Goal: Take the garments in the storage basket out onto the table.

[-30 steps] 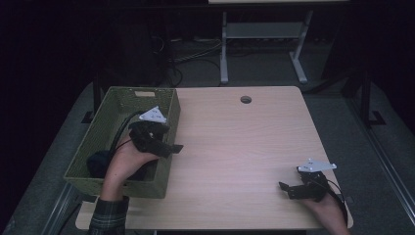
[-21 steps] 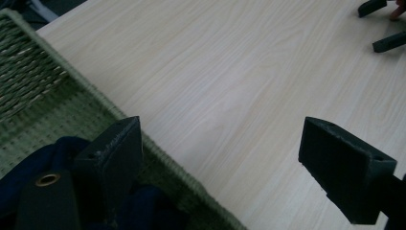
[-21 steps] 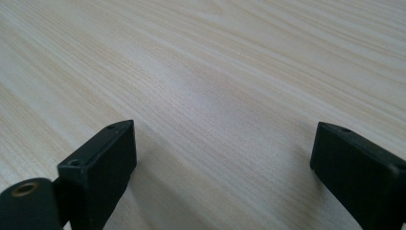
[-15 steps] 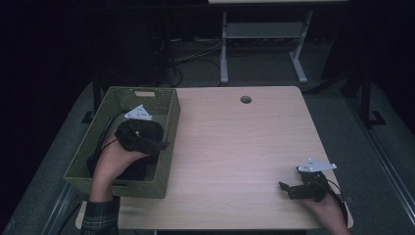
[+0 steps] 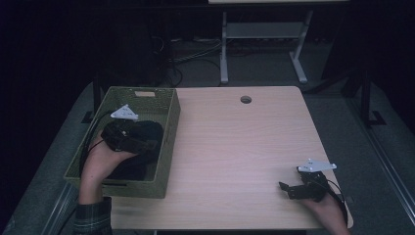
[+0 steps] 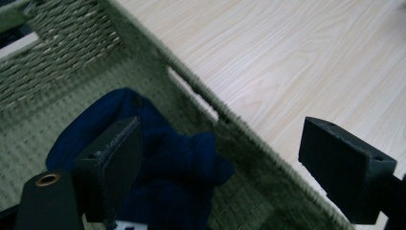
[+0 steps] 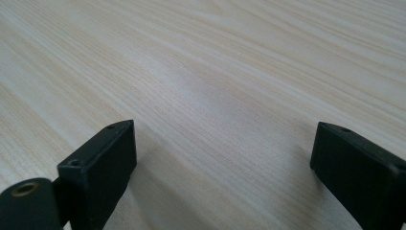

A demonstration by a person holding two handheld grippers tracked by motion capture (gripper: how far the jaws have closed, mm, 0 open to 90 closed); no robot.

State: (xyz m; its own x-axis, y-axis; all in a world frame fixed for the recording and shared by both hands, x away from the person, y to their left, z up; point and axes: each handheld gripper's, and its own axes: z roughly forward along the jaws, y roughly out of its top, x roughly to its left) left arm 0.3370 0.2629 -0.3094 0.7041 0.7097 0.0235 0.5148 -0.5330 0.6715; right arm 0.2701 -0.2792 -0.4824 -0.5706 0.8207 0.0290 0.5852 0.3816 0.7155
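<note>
A green woven basket (image 5: 169,142) stands on the left part of the wooden table (image 5: 235,142). A dark blue cloth (image 6: 177,167) lies crumpled on the basket's floor (image 5: 128,169). My left gripper (image 5: 144,145) hangs inside the basket just above the cloth, open. In the left gripper view (image 6: 230,167) one jaw is over the cloth and the other is past the basket's wall (image 6: 210,103), over the table. My right gripper (image 5: 288,189) rests low at the table's front right, open, with bare wood between its jaws (image 7: 220,158).
A round cable hole (image 5: 245,99) sits near the table's far edge. Behind the table stands a white metal frame (image 5: 264,34) with cables on the dark floor. The table's front edge is close under the right hand.
My left gripper has moved left from above the basket's right wall to over the cloth inside the basket. The right gripper has stayed still.
</note>
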